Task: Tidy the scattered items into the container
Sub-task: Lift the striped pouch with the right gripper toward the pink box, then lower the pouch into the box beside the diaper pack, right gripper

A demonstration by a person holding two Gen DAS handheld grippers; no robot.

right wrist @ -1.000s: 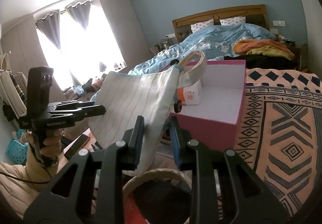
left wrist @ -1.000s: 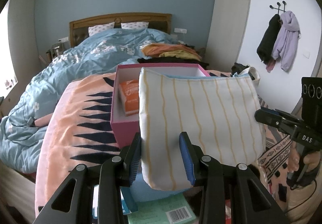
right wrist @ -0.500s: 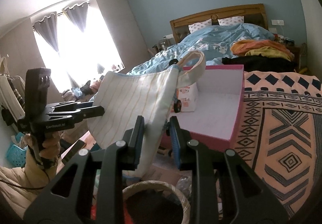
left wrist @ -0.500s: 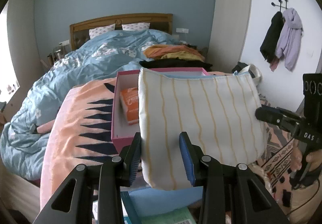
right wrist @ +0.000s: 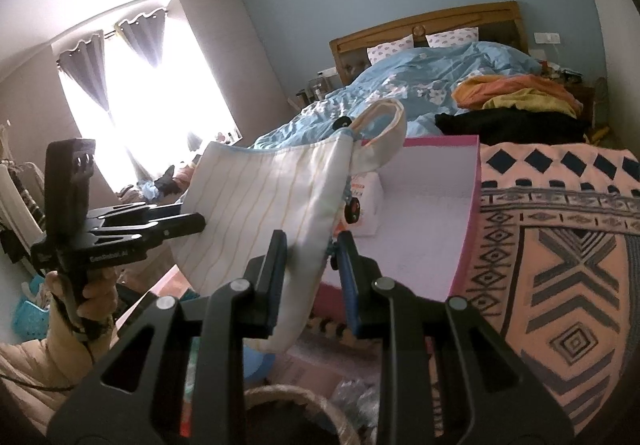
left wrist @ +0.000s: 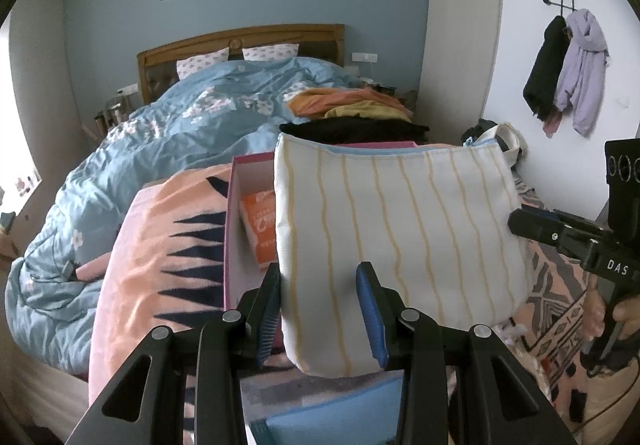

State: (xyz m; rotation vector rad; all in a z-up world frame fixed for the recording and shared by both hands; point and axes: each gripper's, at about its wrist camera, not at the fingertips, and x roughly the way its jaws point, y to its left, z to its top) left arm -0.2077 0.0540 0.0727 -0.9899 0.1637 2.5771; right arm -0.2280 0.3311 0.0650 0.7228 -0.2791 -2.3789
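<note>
Left gripper [left wrist: 320, 309]: jaws clamped on the lower left corner of the striped pouch [left wrist: 396, 237], one blue pad on each side of the fabric. The pouch is cream with wavy yellow stripes and a blue top edge; it hangs upright in the air, spread between both grippers.

Beyond the left jaws, just behind the pouch: the pink box [left wrist: 234, 229], open-topped, on the patterned blanket [left wrist: 160, 245] at the foot of the bed [left wrist: 192, 125]. An orange-and-white packet [left wrist: 258, 233] lies inside the box against its left wall. Pouch covers most of the box opening in this view.

Right gripper [right wrist: 312, 265]: jaws clamped on the opposite end of the pouch, fabric pinched between the pads, a small black charm [right wrist: 353, 211] dangling just above the right jaw. The pouch's loop handle [right wrist: 384, 137] stands over the box's near corner. Box interior to the right of these jaws is otherwise bare white.

Below both sets of jaws: a blue item [left wrist: 336, 413] and the rim of a woven basket [right wrist: 296, 401], partly hidden.

A hand [right wrist: 94, 293] grips the left gripper's handle.
</note>
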